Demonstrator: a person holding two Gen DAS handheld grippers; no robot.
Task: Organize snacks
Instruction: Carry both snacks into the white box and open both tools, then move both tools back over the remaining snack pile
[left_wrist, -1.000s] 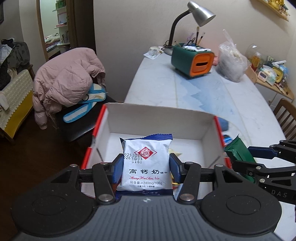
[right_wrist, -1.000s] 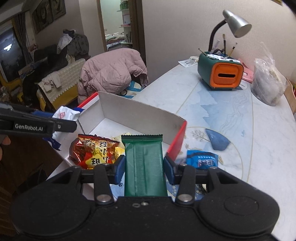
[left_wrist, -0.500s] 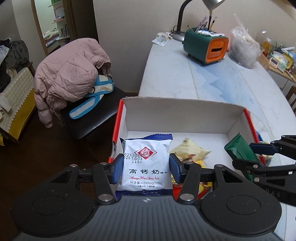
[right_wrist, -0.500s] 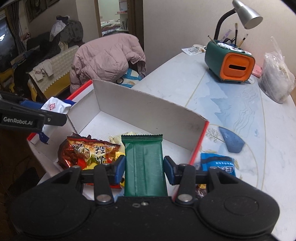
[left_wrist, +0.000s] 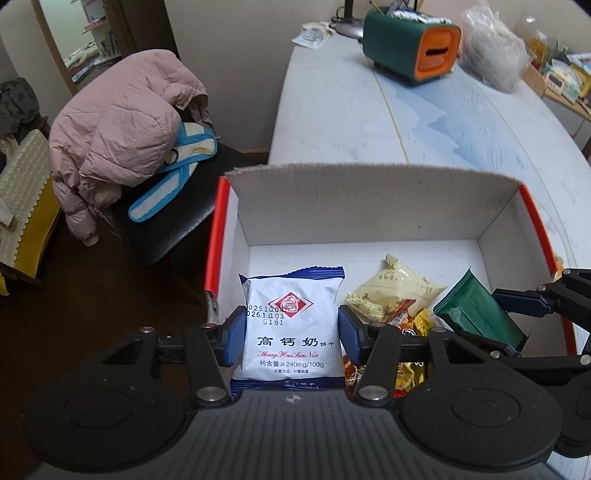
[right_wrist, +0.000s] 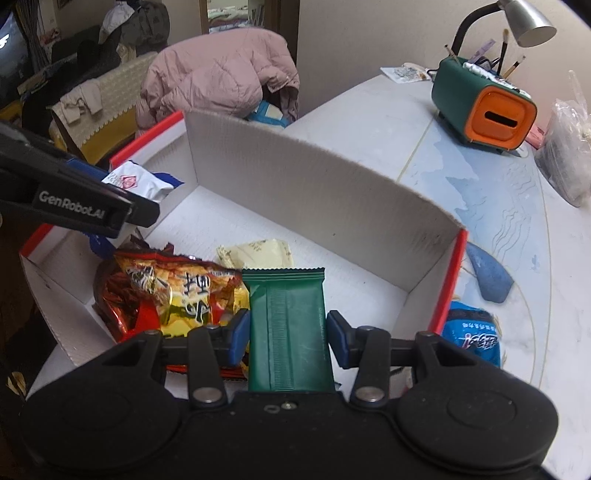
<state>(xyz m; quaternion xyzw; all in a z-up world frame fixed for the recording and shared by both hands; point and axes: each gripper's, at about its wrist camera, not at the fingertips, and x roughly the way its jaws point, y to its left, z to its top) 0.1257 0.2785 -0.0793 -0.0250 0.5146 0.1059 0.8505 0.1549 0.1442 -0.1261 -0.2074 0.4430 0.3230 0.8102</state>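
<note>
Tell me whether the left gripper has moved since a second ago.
Yes. The left gripper, holding the white biscuit packet, has advanced over the box, whose floor now lies beneath it.

My left tongs (left_wrist: 291, 332) hold a biscuit packet (left_wrist: 291, 325) over the near left corner of the open box (left_wrist: 369, 195), which sits on the bench (left_wrist: 369, 110). My right tongs (right_wrist: 288, 332) hold a wafer bar (right_wrist: 288, 332) over the box's right side. Between them, in the box, lie a crinkled snack bag (right_wrist: 173, 291) and a flat sachet (right_wrist: 258, 253) behind it. Outside the box's right wall lies another packet (right_wrist: 474, 338); a desk organiser (right_wrist: 484, 107) stands far behind.
</note>
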